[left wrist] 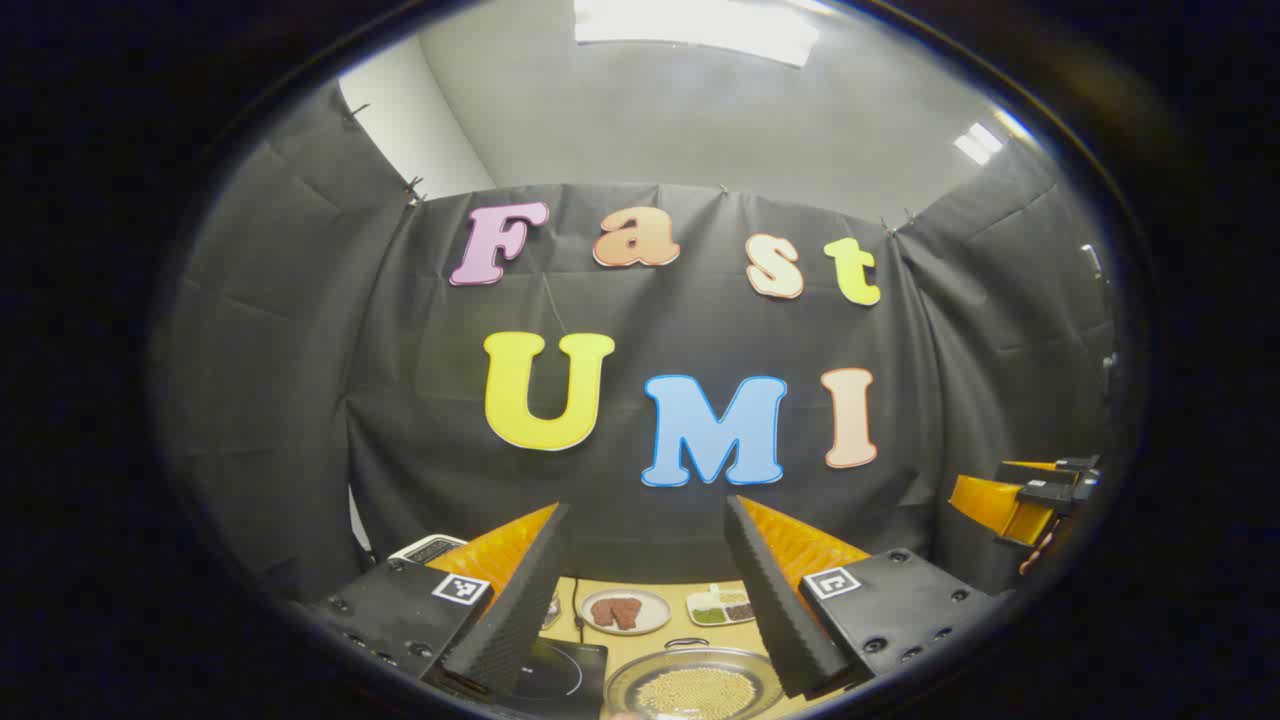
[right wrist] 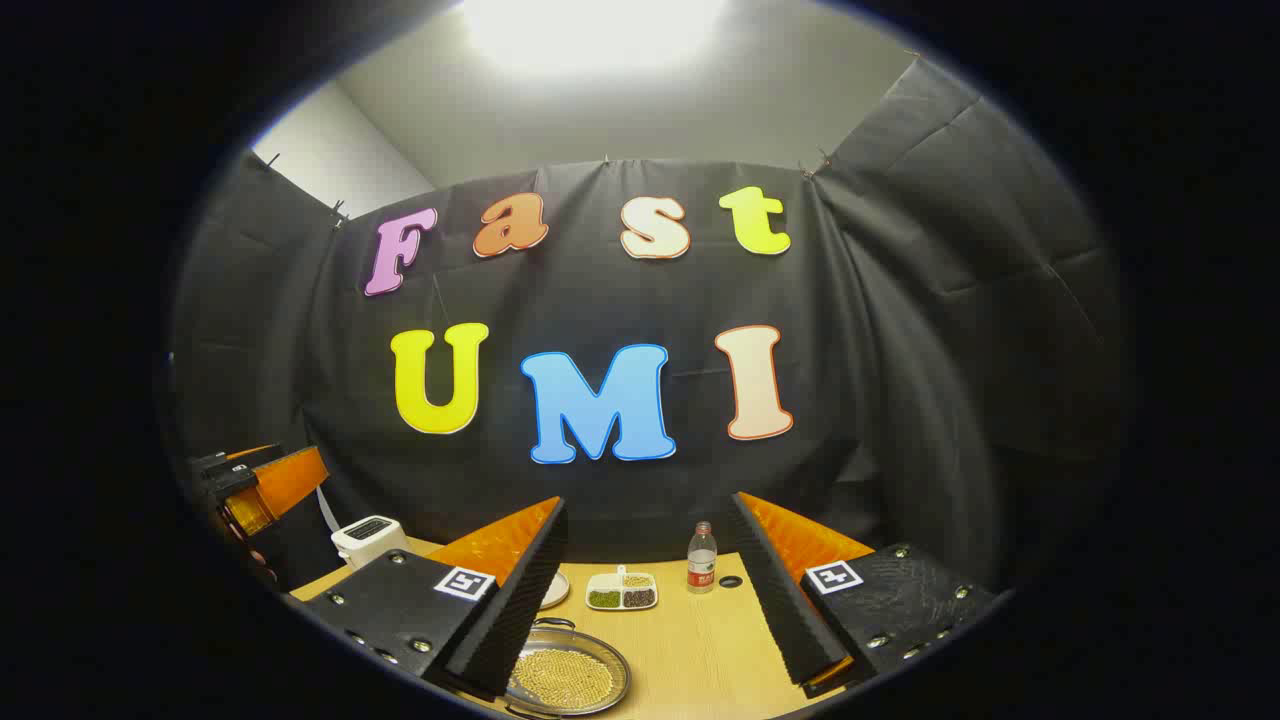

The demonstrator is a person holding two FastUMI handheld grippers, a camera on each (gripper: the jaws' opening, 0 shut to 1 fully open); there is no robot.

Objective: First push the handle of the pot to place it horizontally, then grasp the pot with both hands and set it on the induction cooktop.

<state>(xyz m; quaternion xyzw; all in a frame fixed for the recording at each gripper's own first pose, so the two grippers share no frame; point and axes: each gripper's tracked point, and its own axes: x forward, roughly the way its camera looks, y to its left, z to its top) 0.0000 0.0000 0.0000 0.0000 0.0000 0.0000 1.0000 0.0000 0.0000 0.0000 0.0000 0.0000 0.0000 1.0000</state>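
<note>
The pot [left wrist: 695, 688] is a shallow metal pan filled with small pale beans, low in the left gripper view with its thin handle [left wrist: 685, 643] on the far rim. The black induction cooktop [left wrist: 560, 675] lies just left of it. My left gripper [left wrist: 648, 510] hangs open above both, with nothing between its fingers. In the right gripper view the pot [right wrist: 565, 678] sits at lower left, partly behind a finger. My right gripper [right wrist: 650, 505] is open and empty above the wooden table [right wrist: 700, 650].
Behind the pot are a plate of meat [left wrist: 625, 610] and a divided dish [right wrist: 622, 592] of beans. A water bottle [right wrist: 702, 558] stands at the back and a white toaster [right wrist: 368, 540] at far left. Each gripper shows at the other view's edge [left wrist: 1000, 490] [right wrist: 265, 470].
</note>
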